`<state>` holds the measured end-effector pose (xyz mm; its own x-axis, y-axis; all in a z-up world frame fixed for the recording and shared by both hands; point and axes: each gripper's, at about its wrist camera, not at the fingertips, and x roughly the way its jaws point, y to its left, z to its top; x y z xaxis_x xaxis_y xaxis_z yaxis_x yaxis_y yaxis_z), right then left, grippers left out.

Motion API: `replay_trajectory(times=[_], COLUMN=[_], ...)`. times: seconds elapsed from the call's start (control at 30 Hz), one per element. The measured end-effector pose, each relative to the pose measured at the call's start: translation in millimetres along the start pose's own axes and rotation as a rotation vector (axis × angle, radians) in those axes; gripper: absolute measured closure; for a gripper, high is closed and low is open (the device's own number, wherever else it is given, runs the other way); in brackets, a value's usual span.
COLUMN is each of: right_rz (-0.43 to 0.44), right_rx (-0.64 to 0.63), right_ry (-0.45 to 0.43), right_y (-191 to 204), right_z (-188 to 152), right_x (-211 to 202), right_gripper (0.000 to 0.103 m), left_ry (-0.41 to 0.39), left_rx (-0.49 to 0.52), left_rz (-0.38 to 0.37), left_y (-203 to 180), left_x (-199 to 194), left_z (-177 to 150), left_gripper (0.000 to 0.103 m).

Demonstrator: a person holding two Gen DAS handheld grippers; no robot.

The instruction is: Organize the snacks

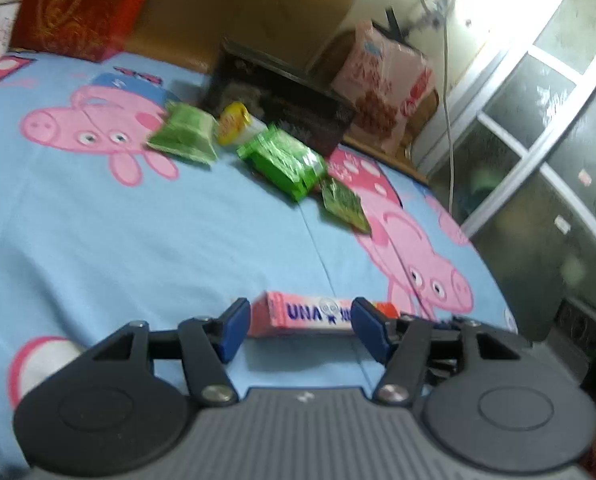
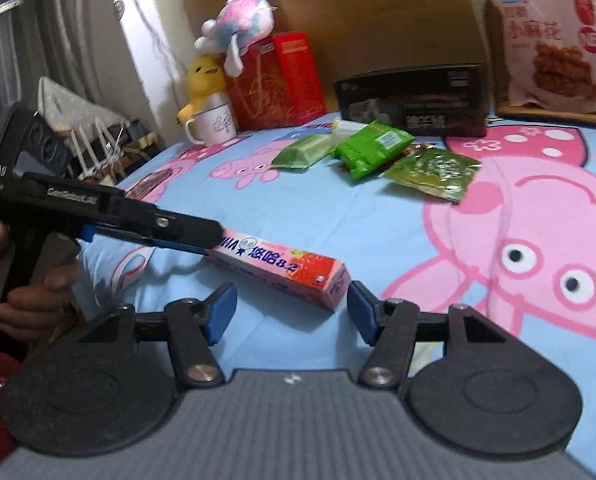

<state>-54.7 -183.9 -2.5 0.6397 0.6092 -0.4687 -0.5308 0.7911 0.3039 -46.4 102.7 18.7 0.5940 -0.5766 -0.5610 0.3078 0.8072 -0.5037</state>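
A long pink strawberry candy box lies flat on the blue cartoon-pig bedsheet. In the left wrist view the same box sits crosswise between the blue pads of my left gripper, which stands open with a small gap at the left pad. Seen from the right wrist, the left gripper reaches in from the left over the box's far end, held by a hand. My right gripper is open just in front of the box's near end, touching nothing.
Three green snack packets lie farther back before a black box. A red box, a white mug, plush toys and a pink snack bag line the back. The bed edge falls away on the right in the left wrist view.
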Motion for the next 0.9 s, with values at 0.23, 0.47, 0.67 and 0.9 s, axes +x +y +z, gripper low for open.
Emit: replay_trajectory(times=[0.23,0.47,0.67,0.9], right_rz=[-0.074,-0.093,-0.096,-0.148], right_rx=[0.014,-0.065,-0.091,-0.146], right_ry=[-0.032,-0.014,-0.006,-0.011], right_y=[1,11,13,15], right_z=[-5,-4,-2,-4], right_x=[-6,8,18,18], right_gripper=[0.029,0.029,0.030,0.049], left_ry=[-0.044,-0.005,-0.001,0.039], left_rx=[-0.052,-0.040,-0.045,0.006], left_rz=[0.008,0.018,-0.022,-0.047], left_y=[11,11,11,-7], left_x=[-6,7,12,23], left_z=[5,-6,-7,-8], left_gripper=[0.042,0.042,0.042,0.047])
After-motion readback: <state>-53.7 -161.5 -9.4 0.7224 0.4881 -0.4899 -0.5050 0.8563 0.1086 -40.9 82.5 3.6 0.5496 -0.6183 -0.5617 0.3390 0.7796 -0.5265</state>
